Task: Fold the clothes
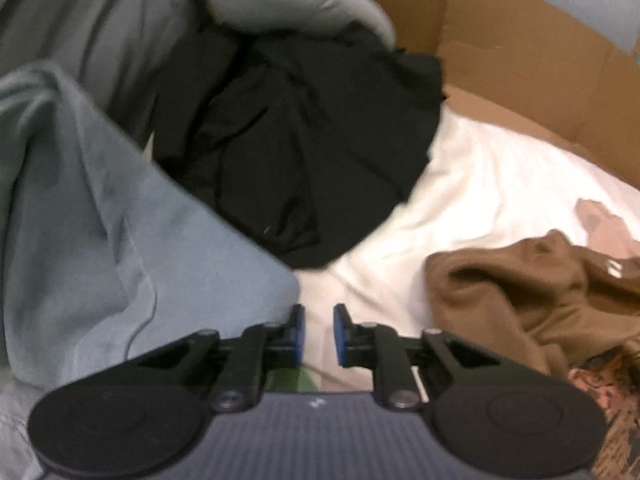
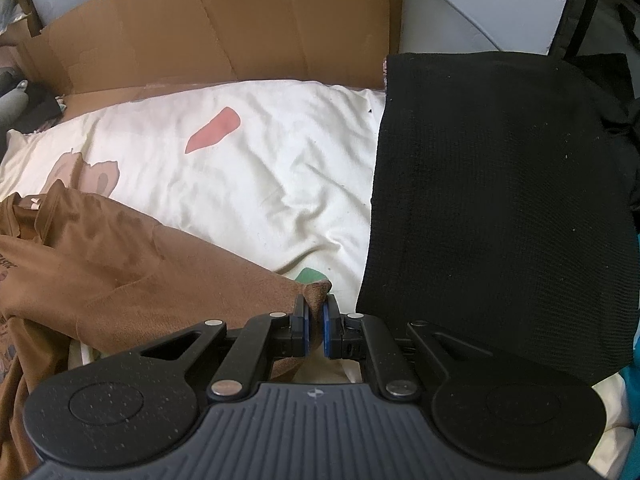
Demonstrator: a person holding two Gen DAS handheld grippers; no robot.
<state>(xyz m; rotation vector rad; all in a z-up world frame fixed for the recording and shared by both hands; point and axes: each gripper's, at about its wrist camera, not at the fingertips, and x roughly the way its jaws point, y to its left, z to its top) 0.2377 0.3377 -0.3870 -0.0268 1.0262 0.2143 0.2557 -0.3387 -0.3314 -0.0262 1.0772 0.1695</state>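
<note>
A brown shirt [image 2: 120, 264] lies crumpled on the white bedsheet [image 2: 260, 160]. My right gripper [image 2: 315, 330] is shut on a corner of its hem, which bunches up between the blue pads. In the left wrist view the same brown shirt [image 1: 520, 292] lies to the right of my left gripper [image 1: 319, 334]. That gripper hovers low over the sheet [image 1: 460, 192]. Its jaws stand almost together, with only a narrow slit and nothing between them. A light blue garment [image 1: 100, 240] reaches up to its left finger.
A crumpled black garment [image 1: 296, 140] and grey clothes [image 1: 100, 20] are heaped beyond the left gripper. A neatly folded black piece [image 2: 500, 208] lies right of the right gripper. Flattened cardboard [image 2: 240, 28] stands along the far edge of the bed. Teal cloth [image 2: 634, 392] shows at the right border.
</note>
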